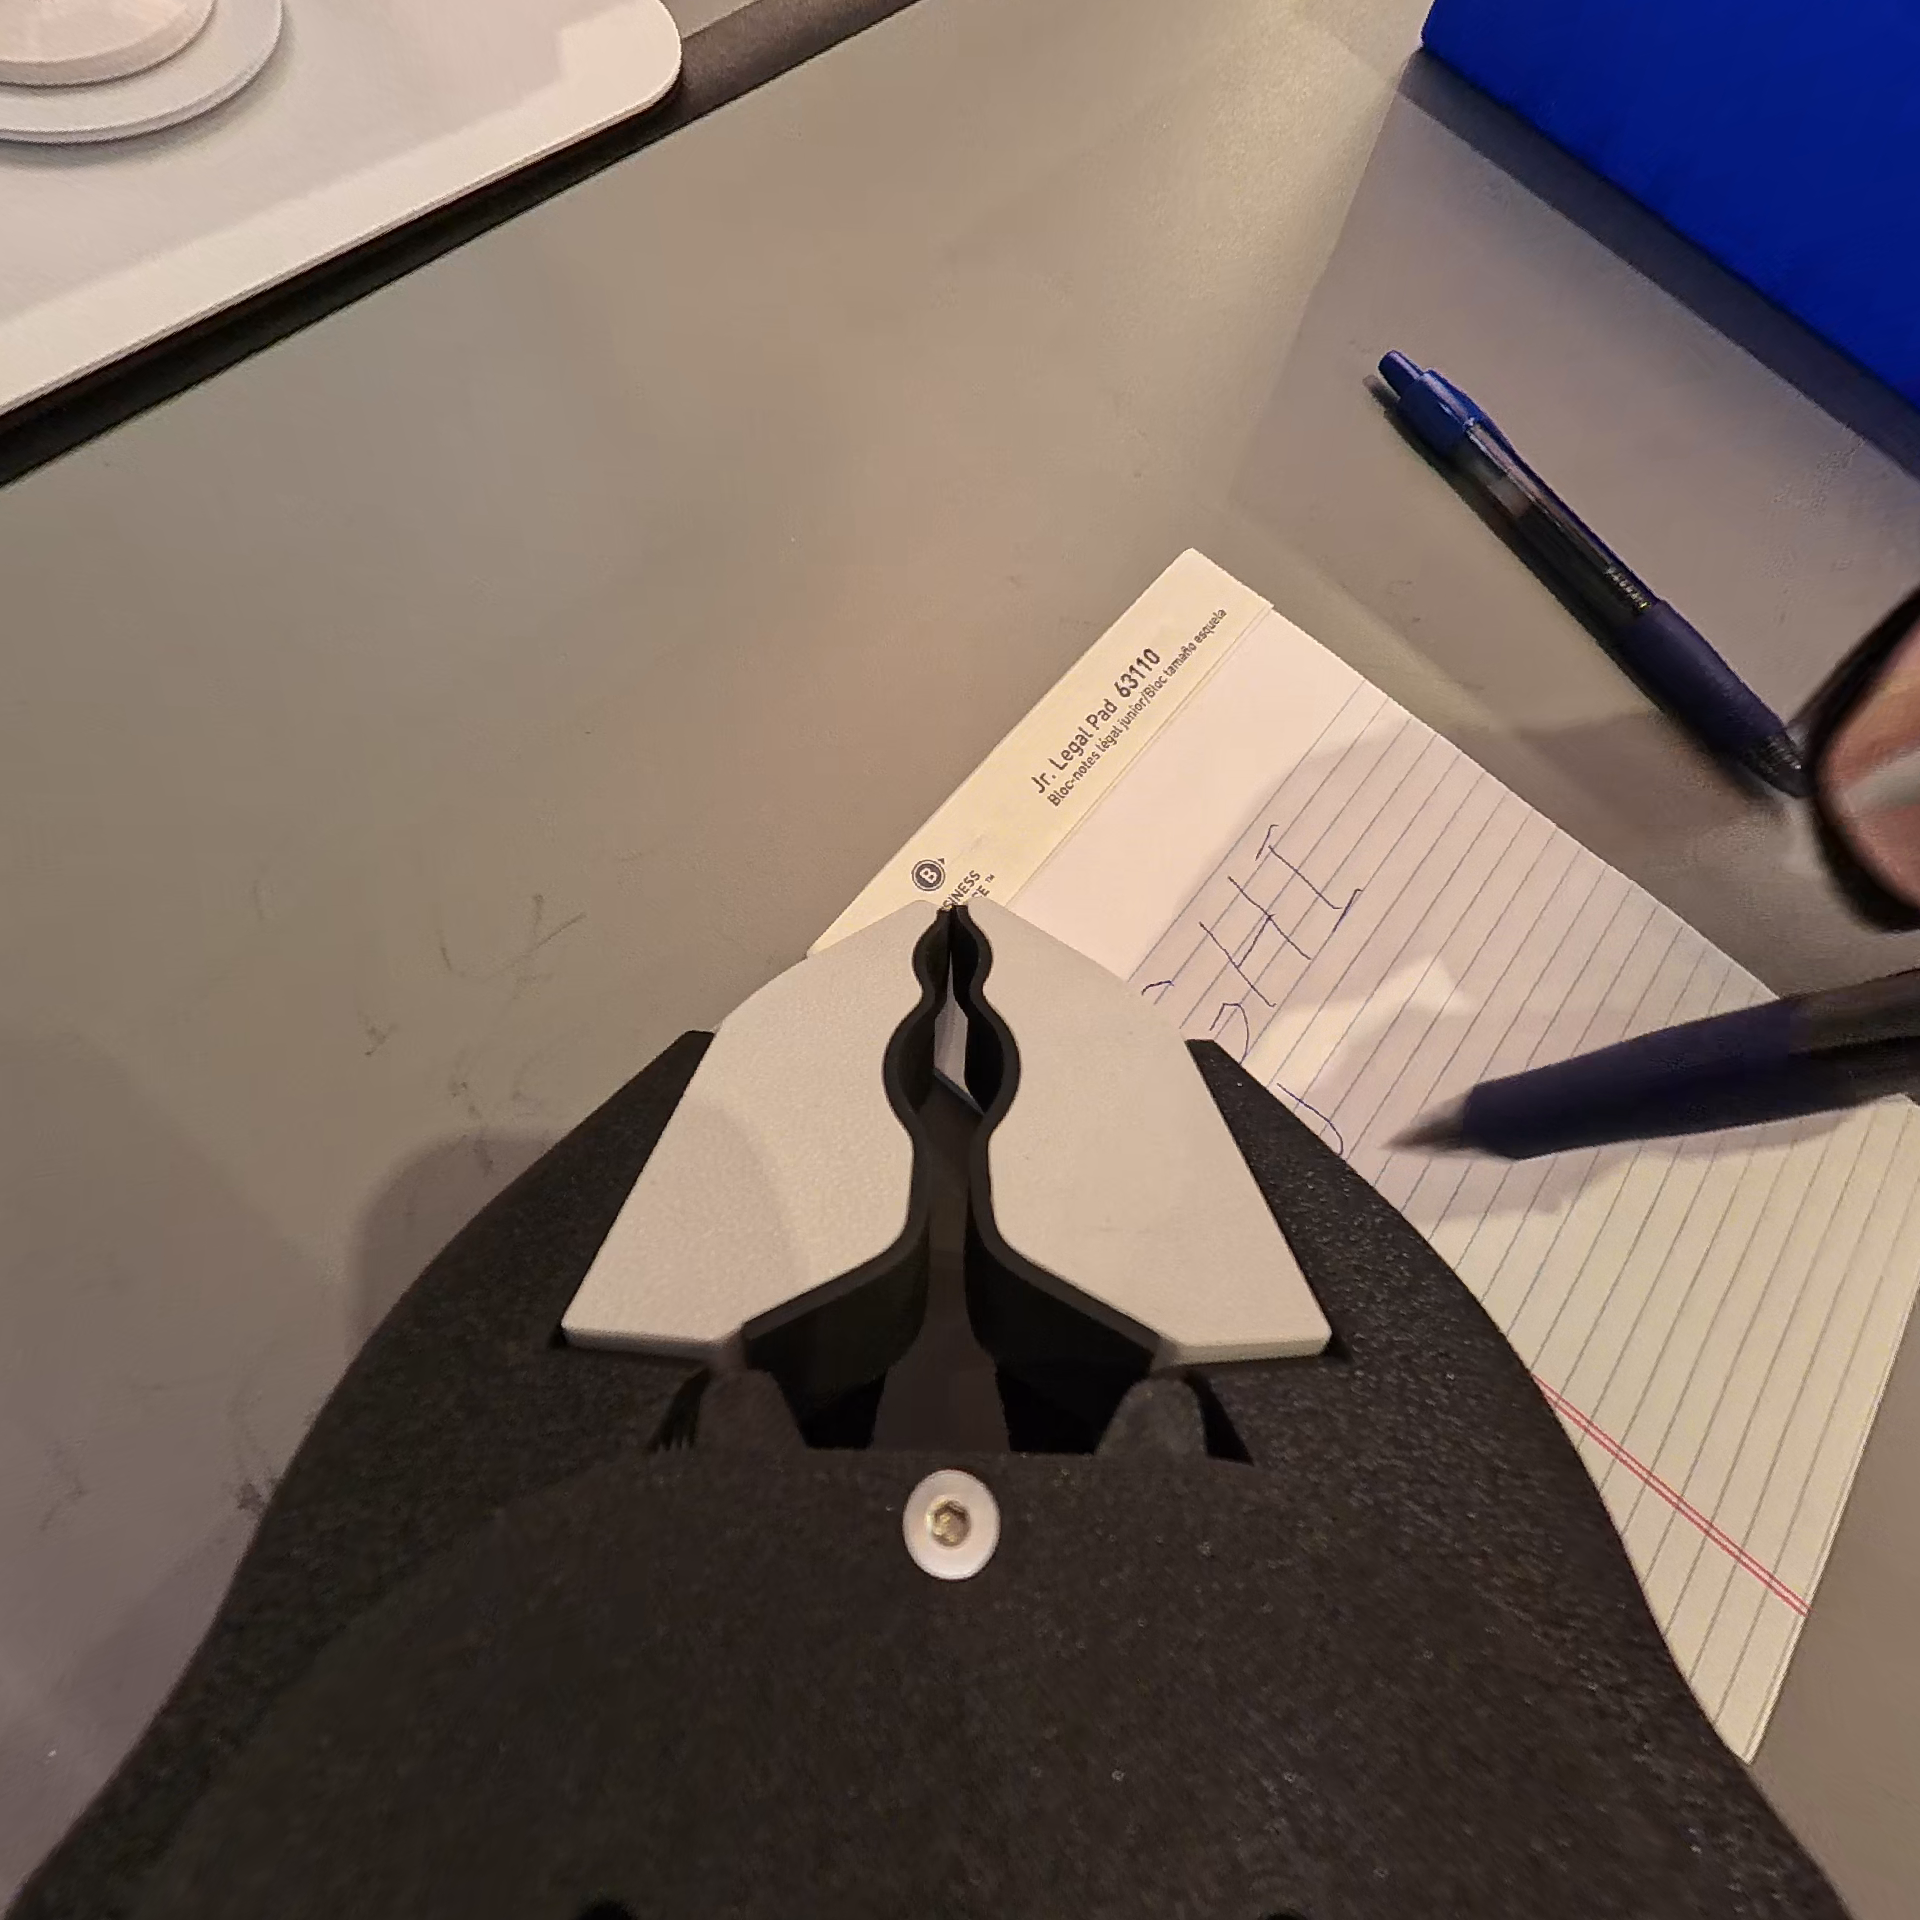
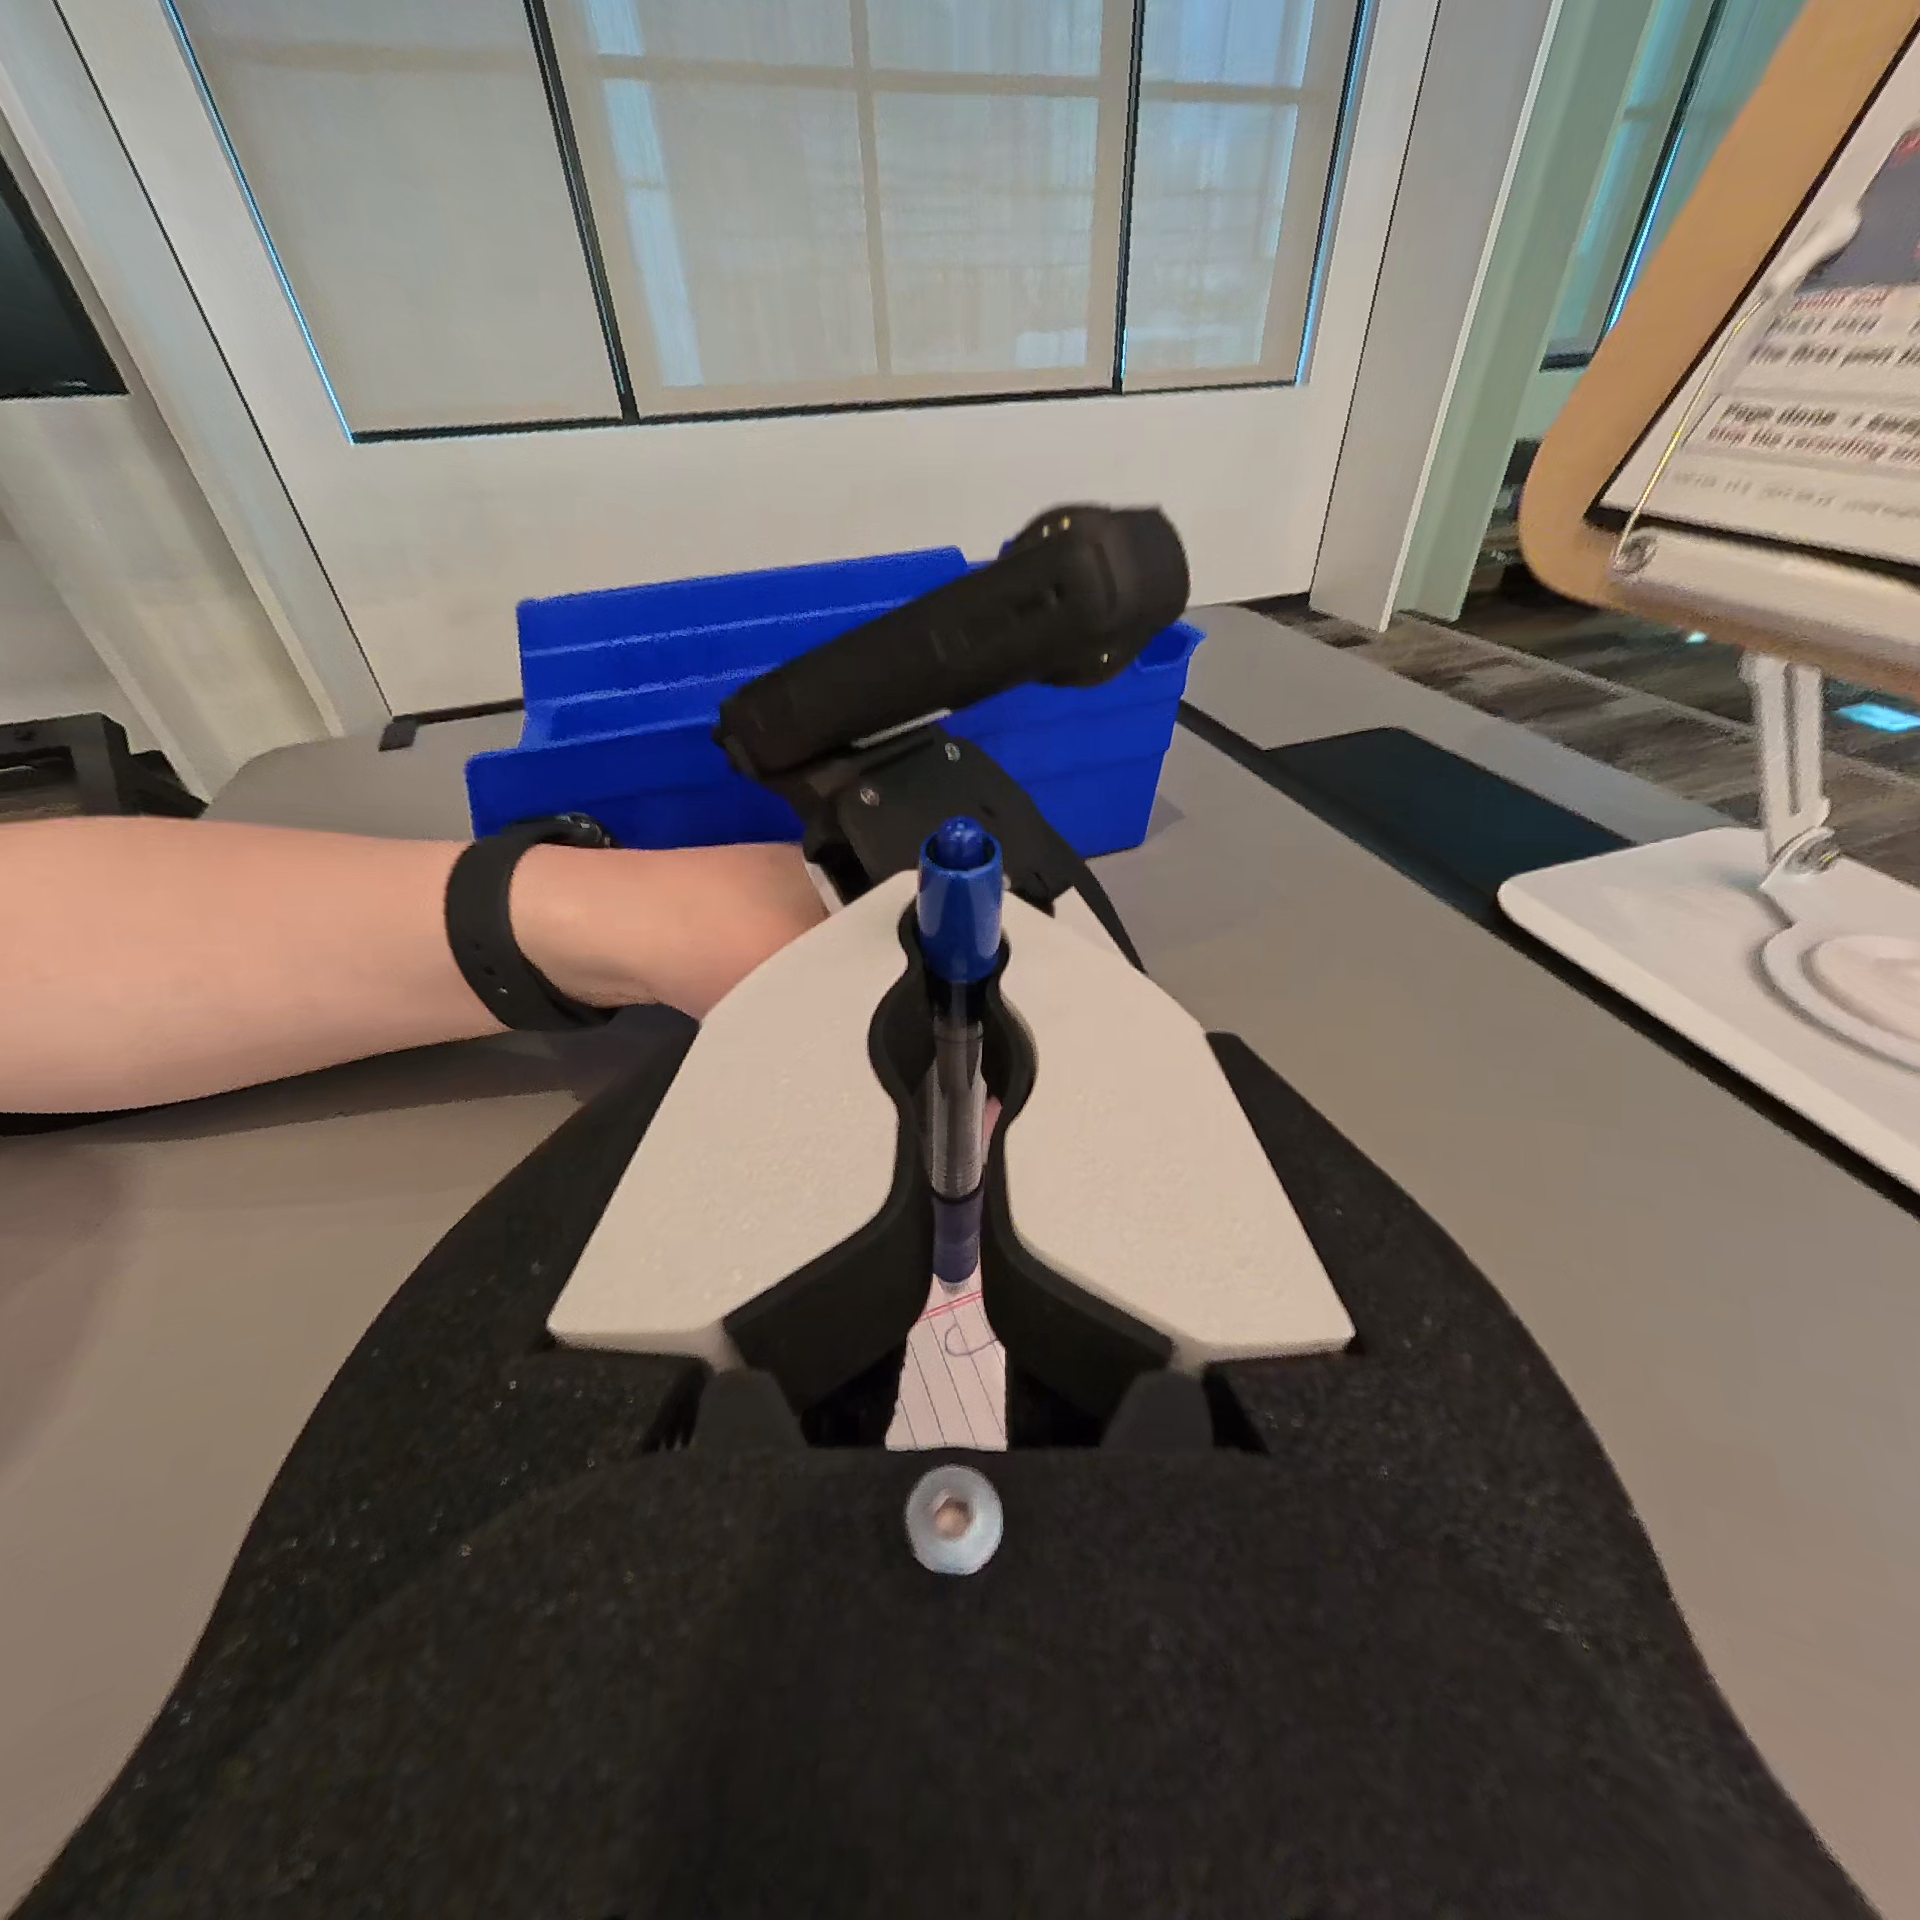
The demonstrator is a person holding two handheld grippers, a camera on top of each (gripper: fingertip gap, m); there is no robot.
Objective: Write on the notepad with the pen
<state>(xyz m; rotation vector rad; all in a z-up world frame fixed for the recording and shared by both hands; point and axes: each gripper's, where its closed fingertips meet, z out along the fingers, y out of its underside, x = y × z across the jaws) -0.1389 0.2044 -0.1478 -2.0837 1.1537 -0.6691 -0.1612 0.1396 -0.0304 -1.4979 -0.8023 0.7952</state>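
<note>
Your right gripper (image 2: 954, 935) clamps pen (image 2: 954, 1039), tip just above notepad (image 1: 1558, 1195) on grey desk (image 1: 623, 623). Left gripper (image 1: 953, 920) closed, empty, resting at pad's top corner. Some blue marks (image 1: 1278, 935) already written, second line barely begun; most of page blank. Spare pen (image 1: 1579, 561) idle beside pad.

My right gripper (image 2: 956, 997) is clamped on the blue pen (image 2: 954, 1039), which stands upright between the pale fingers (image 2: 790, 1153), cap end up. Down through the gap I see a strip of lined notepad (image 2: 951, 1392) with a blue mark. Farther off, the left gripper (image 2: 966, 665) sits before a blue bin (image 2: 644, 727), a forearm with a black wristband (image 2: 499, 935) reaching in from the left. A white stand (image 2: 1766, 935) is far right.
</note>
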